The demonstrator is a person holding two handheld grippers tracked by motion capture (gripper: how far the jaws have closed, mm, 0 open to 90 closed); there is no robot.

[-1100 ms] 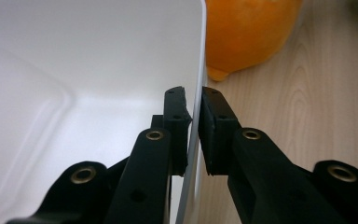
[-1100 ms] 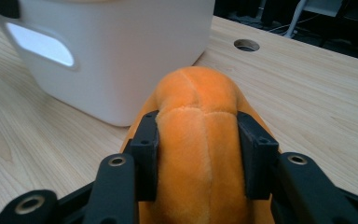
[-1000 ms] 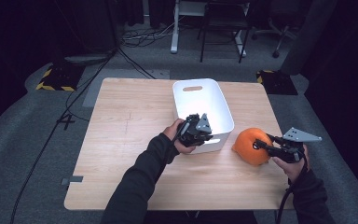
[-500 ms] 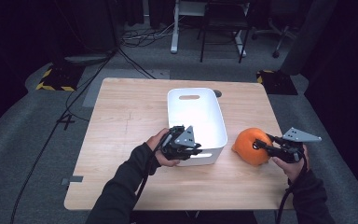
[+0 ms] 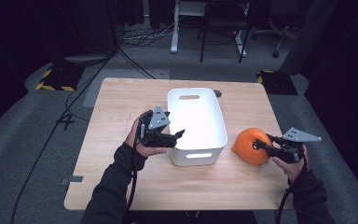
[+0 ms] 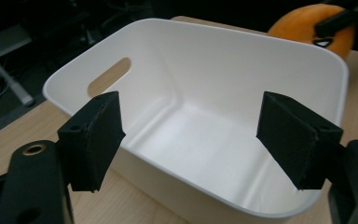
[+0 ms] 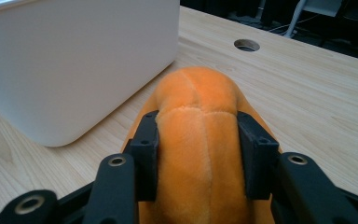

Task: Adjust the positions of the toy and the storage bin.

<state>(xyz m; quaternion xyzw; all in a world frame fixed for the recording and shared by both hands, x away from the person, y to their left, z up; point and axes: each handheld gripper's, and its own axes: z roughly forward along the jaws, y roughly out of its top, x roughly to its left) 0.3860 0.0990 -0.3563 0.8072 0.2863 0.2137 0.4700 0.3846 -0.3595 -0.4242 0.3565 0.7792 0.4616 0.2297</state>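
The bin (image 5: 196, 122) sits mid-table (image 5: 121, 182) — plush toy (image 5: 249, 145) just right of it, near the front edge.

Dim room, dark at the edges. Grey carpet floor (image 5: 37, 154) all round a light wooden table (image 5: 121, 100) with a round cable hole (image 5: 217, 94) near the far edge. Black cables (image 5: 135, 65) across the far floor. Yellow-and-black striped plates (image 5: 56, 77) far left and far right. White desk legs (image 5: 175, 28) and a dark chair (image 5: 223, 23) beyond.

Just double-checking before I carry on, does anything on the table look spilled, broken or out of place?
Nothing stands out. The white bin sits upright and empty on the table, and the orange plush rests beside it, pinched between the right gripper jaws.
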